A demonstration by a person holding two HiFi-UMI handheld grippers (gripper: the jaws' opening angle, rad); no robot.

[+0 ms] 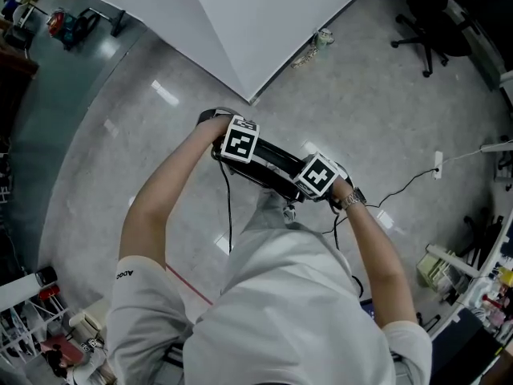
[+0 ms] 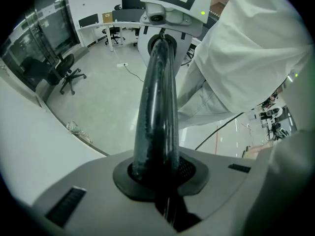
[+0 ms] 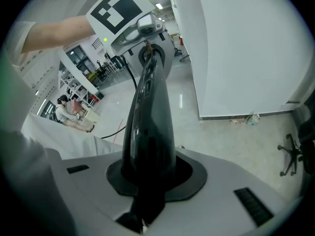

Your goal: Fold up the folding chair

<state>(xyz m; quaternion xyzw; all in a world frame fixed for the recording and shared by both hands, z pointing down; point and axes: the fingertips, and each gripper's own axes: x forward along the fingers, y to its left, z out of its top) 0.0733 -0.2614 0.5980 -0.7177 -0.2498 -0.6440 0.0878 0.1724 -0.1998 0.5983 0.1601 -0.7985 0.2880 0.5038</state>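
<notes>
Below me the grey polished floor (image 1: 120,135) is mostly bare; a white partition (image 1: 240,22) comes to a corner just ahead of my hands, with a small scrap of litter (image 1: 314,48) at its foot; a black office chair (image 1: 433,26) on castors stands well apart beyond my right side; a thin dark cable (image 1: 401,189) trails across the floor from near my right wrist to a white plug block (image 1: 438,165); a red line (image 1: 188,285) crosses the floor by my left side; cluttered shelving (image 1: 32,327) sits behind my left elbow, and more clutter (image 1: 473,287) behind my right; in the right gripper view a person (image 3: 66,113) is low down far off by some racks.

The folding chair (image 1: 272,163) is directly under me, between my body and the partition corner; I see only its glossy black top bar, running from one gripper to the other.

Both my arms reach forward and down, elbows slightly bent; my left hand (image 1: 213,127) carries the left gripper (image 1: 237,146) and my right hand (image 1: 343,192), a watch (image 1: 353,199) on its wrist, carries the right gripper (image 1: 316,176); both point steeply downward, marker cubes facing up; the left gripper is clamped on the bar's left end, and the right gripper is clamped on its right end; each gripper view shows the bar passing out between the jaws towards the other gripper.
</notes>
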